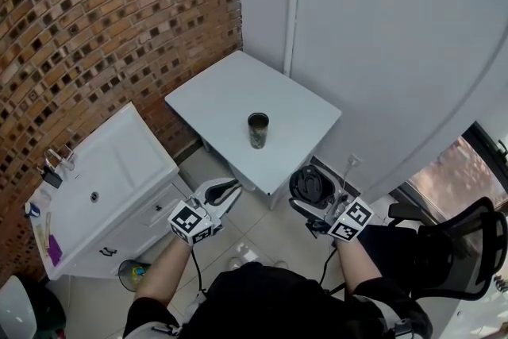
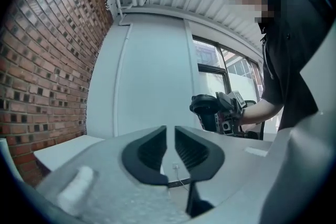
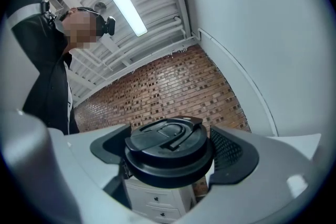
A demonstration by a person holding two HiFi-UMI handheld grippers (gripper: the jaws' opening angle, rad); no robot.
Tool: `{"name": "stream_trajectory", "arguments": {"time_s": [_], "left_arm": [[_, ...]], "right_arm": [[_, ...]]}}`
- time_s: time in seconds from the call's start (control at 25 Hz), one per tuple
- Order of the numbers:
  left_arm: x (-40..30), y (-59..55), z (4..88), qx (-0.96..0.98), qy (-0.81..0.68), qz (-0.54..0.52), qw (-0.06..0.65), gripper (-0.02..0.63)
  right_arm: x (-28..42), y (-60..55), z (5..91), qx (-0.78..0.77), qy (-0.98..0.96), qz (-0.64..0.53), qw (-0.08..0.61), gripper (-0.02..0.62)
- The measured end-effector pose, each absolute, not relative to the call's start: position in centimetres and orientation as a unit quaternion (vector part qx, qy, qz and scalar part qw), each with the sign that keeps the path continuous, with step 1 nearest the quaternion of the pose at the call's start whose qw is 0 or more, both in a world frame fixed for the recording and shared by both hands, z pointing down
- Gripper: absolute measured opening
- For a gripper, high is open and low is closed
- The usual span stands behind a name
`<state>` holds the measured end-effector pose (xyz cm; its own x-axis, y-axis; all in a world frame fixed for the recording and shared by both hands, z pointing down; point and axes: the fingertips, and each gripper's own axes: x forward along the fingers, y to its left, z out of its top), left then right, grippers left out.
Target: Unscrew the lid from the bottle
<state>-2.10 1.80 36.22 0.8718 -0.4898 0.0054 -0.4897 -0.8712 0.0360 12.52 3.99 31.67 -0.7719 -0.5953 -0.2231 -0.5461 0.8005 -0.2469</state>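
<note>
The bottle (image 1: 258, 130), a dark open-topped jar, stands upright near the front edge of the small white table (image 1: 222, 91). Its black lid (image 1: 311, 186) is off and sits between the jaws of my right gripper (image 1: 313, 190), held low to the right of the table, over the floor. In the right gripper view the lid (image 3: 168, 150) fills the space between both pads, top side up. My left gripper (image 1: 228, 191) hovers below the table's front corner. In the left gripper view its jaws (image 2: 170, 136) stand a thin slit apart with nothing between them.
A white cabinet with a sink (image 1: 111, 186) stands at the left against the brick wall (image 1: 103, 20). A white wall panel (image 1: 381, 36) runs behind the table. A black office chair (image 1: 464, 250) is at the right. A small bin (image 1: 131, 274) sits on the tiled floor.
</note>
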Motion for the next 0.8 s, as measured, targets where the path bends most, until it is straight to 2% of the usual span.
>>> {"name": "stream_trajectory", "arguments": {"time_s": [0.04,0.08,0.8], "left_arm": [[-2.2,1.9,36.2,0.967,-0.255,-0.003,0.018,0.012],[-2.4,1.9,36.2,0.967,-0.255,-0.004,0.02,0.002],[-1.4,3.0,36.3,0.973,-0.23,0.003,0.021,0.002]], "right_arm": [[12.2,4.2,31.7,-0.301,0.94,-0.08,0.14,0.468],[11.9,4.4,31.8,-0.296,0.943,-0.075,0.134,0.468],[10.1,4.4,31.7,-0.283,0.949,-0.066,0.122,0.468]]}}
